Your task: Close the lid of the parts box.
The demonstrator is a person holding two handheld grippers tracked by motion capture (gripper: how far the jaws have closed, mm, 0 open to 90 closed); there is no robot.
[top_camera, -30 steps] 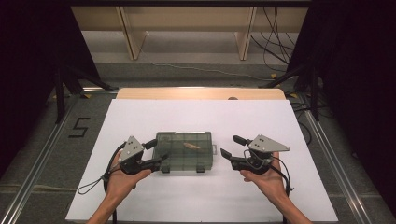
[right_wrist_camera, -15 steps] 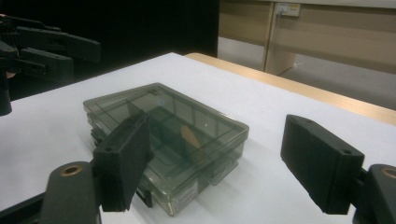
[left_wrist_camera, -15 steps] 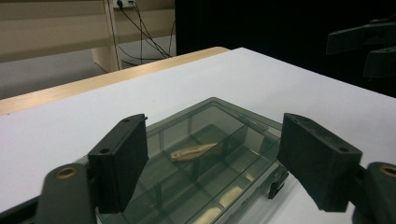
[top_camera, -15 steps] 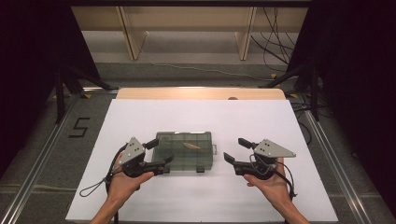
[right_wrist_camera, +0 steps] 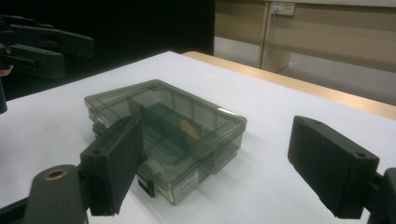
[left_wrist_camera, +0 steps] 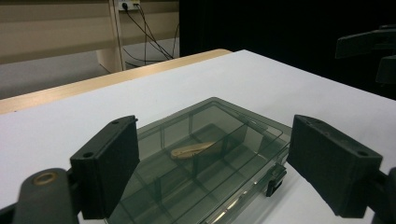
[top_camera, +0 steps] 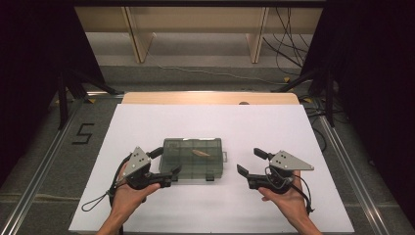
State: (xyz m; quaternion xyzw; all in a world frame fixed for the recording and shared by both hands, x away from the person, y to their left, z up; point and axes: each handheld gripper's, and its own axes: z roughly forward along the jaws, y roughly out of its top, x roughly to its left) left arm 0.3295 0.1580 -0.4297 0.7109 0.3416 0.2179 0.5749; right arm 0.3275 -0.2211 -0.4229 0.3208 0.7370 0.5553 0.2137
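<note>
- We see the smoky clear compartment box (top_camera: 192, 159) lying shut and flat on the white table (top_camera: 293, 122), between our two hands.
- A small tan piece (top_camera: 201, 153) rests inside it.
- Our left gripper (top_camera: 166, 164) has just been opening; its jaws gape at the box's left end, pressing nothing.
- Our right gripper (top_camera: 249, 161), just opening too, stands empty, apart from the box.

Smoky translucent plastic compartment box (top_camera: 192, 159), smooth and glossy, with a tan wood-like piece (top_camera: 200, 153) inside. Matt white tabletop (top_camera: 205, 122), paper-smooth, edged far with pale wood. Matt black plastic jaws; dull grey metal plate (top_camera: 289, 160) on right gripper (top_camera: 248, 161).
</note>
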